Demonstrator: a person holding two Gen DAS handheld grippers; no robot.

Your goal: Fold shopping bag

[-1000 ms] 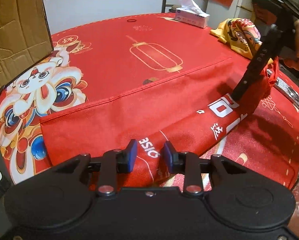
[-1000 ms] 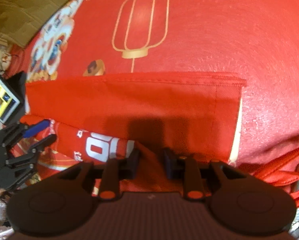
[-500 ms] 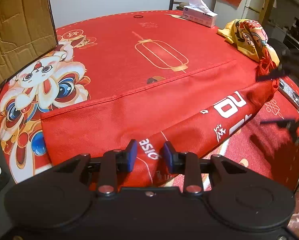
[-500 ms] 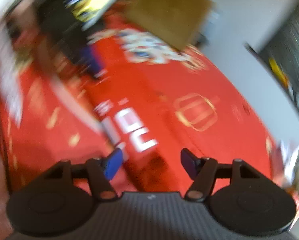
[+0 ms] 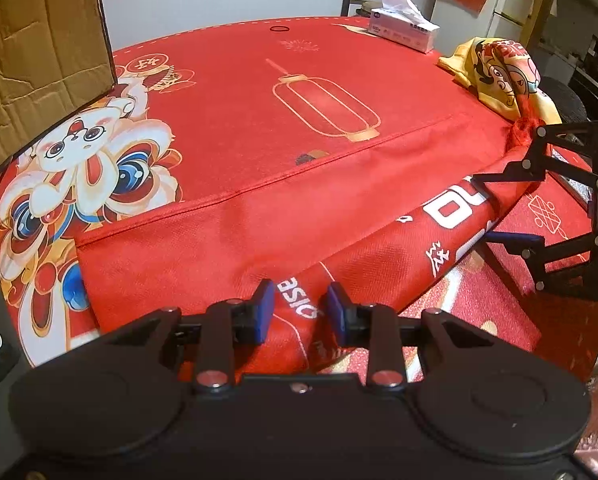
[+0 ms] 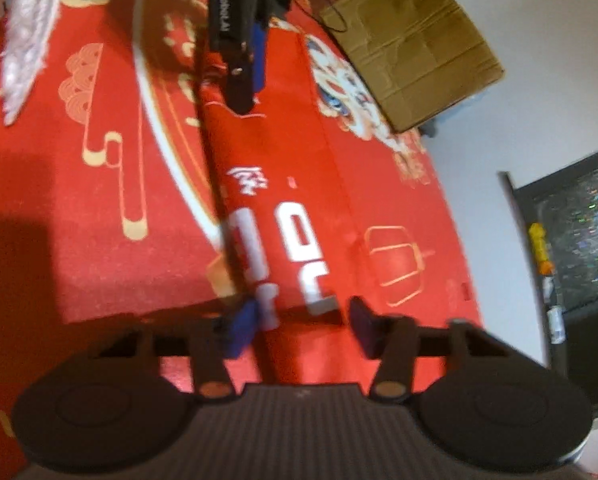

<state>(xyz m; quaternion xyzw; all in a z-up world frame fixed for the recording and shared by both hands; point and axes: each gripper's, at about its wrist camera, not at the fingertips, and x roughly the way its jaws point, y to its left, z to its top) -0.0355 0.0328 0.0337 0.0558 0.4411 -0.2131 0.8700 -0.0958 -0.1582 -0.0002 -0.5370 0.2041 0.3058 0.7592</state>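
Note:
A red shopping bag (image 5: 299, 220) with white lettering lies flat on the table, its near long side folded over. My left gripper (image 5: 300, 312) is shut on the near folded edge at the bag's left part. From the right wrist view that left gripper (image 6: 247, 92) pinches the far end of the bag (image 6: 291, 200). My right gripper (image 6: 301, 320) straddles the bag's right end, and its jaws are closing with the fold between them and a gap still at the pads. In the left wrist view the right gripper (image 5: 499, 208) reaches in from the right, one finger above the fold and one below.
A red printed tablecloth (image 5: 259, 80) covers the round table. A cardboard box (image 5: 39, 52) stands at the left, a tissue box (image 5: 403, 30) at the back, a yellow printed cloth (image 5: 503, 72) at the right rear. The table edge runs close behind the right gripper.
The right gripper let go of the bag's right corner, swung out to the right, rolled over, and now sits around the bag's right end. The left gripper kept its hold and place.

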